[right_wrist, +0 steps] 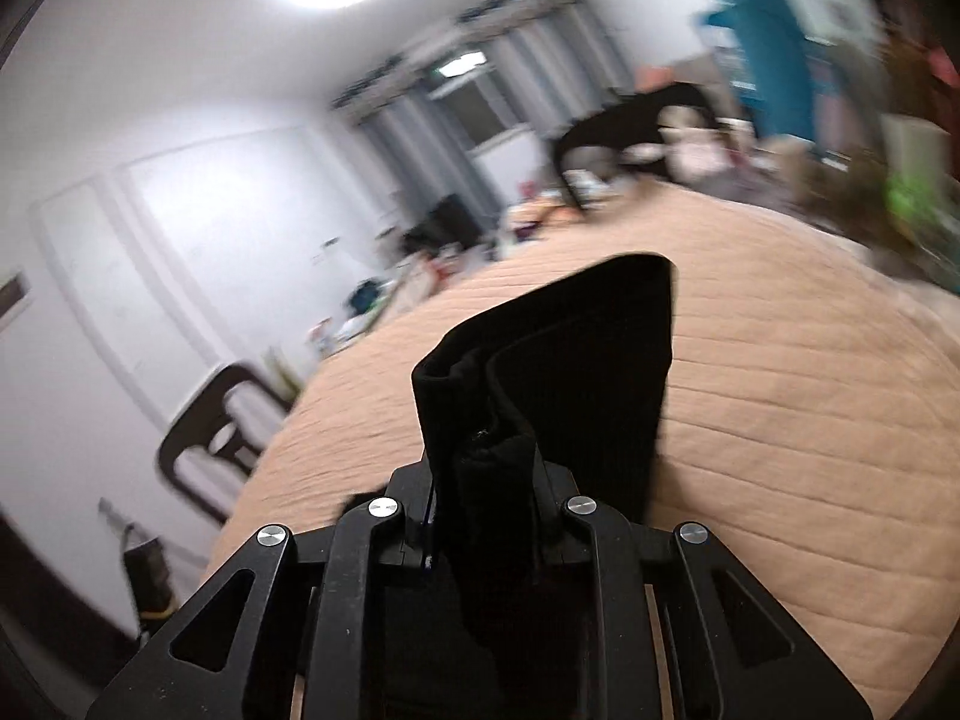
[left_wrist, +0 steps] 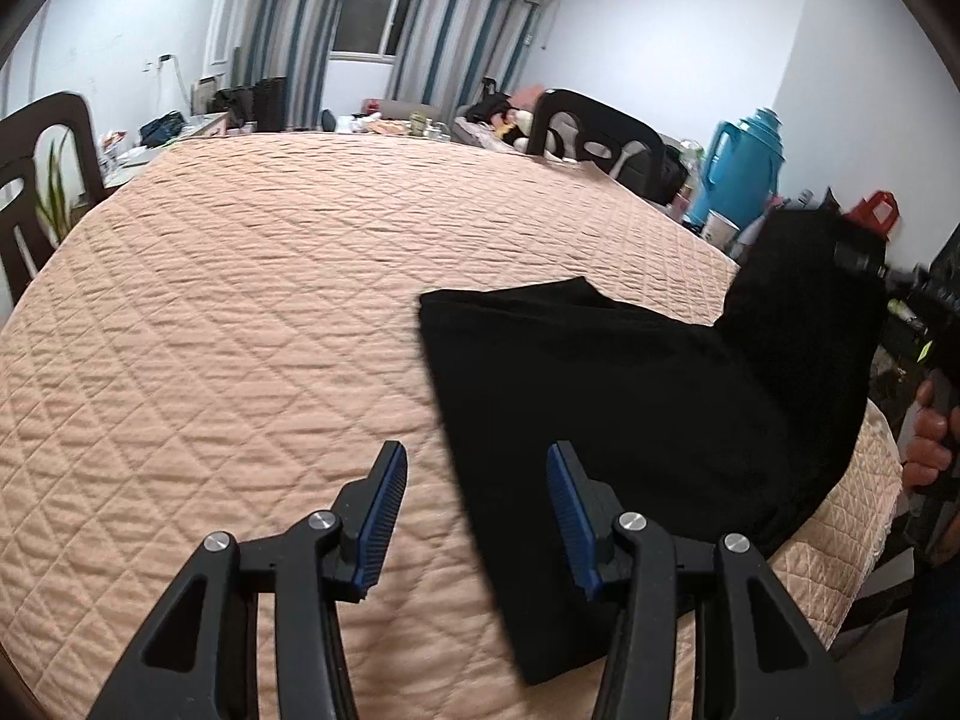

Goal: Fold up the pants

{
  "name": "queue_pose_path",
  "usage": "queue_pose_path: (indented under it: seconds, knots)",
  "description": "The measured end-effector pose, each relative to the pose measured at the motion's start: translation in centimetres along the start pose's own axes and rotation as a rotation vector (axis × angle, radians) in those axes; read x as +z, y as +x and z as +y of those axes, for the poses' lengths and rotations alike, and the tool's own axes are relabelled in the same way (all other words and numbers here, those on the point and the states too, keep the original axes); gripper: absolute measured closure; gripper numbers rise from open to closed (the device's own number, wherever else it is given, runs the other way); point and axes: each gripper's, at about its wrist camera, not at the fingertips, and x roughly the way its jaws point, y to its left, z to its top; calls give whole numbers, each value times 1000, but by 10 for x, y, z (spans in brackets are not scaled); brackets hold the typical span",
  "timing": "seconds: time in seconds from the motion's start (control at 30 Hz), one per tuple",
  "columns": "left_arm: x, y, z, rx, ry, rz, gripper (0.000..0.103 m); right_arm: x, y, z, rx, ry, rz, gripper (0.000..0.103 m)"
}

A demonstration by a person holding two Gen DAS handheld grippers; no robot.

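Black pants (left_wrist: 600,396) lie folded on the peach quilted table cover (left_wrist: 240,312), at its right side. Their right end is lifted off the table, up to the right gripper (left_wrist: 852,252), which is only partly visible there. My left gripper (left_wrist: 477,468) is open and empty, just above the cover at the pants' near left edge. In the right wrist view, my right gripper (right_wrist: 486,480) is shut on a thick bunch of the pants (right_wrist: 576,360), which hang down from it toward the table. The view is blurred.
Dark wooden chairs stand at the far right (left_wrist: 594,132) and at the left (left_wrist: 36,180) of the table. A blue thermos (left_wrist: 741,168) and clutter sit to the right. The person's hand (left_wrist: 930,438) shows at the right edge.
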Motion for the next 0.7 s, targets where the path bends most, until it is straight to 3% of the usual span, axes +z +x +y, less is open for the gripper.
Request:
queue_pose_path:
  seconds: [0.2,0.4,0.7]
  knots:
    - [-9,-11,21,40,-56,-13,52,-29,65,83,195,-180,166,82]
    - [-18,-23,42,79,-102,-22,52,-100,139,94,227,-219,428,82]
    - [-17,-32,49,83,-112,-48,52,-93,123,118,242,-272,361,83]
